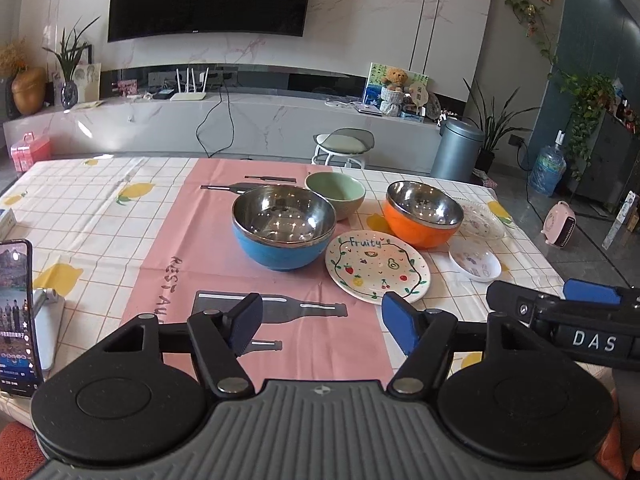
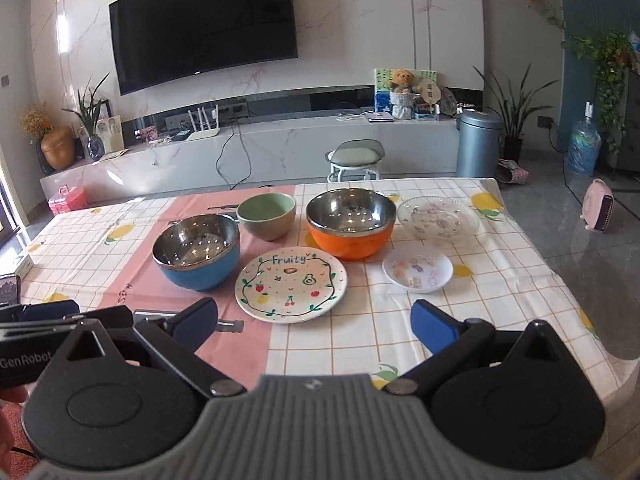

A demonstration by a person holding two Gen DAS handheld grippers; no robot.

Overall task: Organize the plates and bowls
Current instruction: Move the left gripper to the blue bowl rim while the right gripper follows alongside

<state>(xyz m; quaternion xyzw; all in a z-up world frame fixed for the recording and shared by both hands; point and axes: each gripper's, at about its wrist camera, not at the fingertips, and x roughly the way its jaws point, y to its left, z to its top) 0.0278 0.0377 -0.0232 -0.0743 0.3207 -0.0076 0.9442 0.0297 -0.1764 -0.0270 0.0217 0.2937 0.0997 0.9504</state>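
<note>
Tabletop [image 2: 500, 264] under a white grid cloth printed with yellow lemons; a pink placemat [image 1: 168, 240] with dark bottle prints lies over its left-middle part.

Six dishes, grouped toward the far right half:
- Blue-sided bowl with a steel lining [image 1: 284, 226], on the pink placemat, upright, nothing visible inside.
- Pale green ceramic bowl [image 1: 336, 194], behind the blue one toward the far edge, just beside it.
- Orange-sided bowl with a steel lining [image 1: 422, 214], right of the green bowl, on the grid cloth.
- White round plate lettered "Fruity" with painted fruit [image 1: 378, 268], nearest the near edge, in front of the gap between the blue and orange bowls and close to both.
- Small white saucer with pastel prints [image 1: 475, 260], right of the fruit plate, in front of the orange bowl.
- Clear glass plate [image 2: 438, 218], toward the far right corner, just beside the orange bowl.

Nothing stacked; each dish sits on its own.

Left hand-held gripper [image 1: 320, 324]: released, blue pads apart, nothing between them, over the near edge of the placemat.
Right hand-held gripper [image 2: 316, 324]: released, spread wide, nothing between the pads, short of the fruit plate.

A phone on a stand [image 1: 16, 312] is at the near left edge.
</note>
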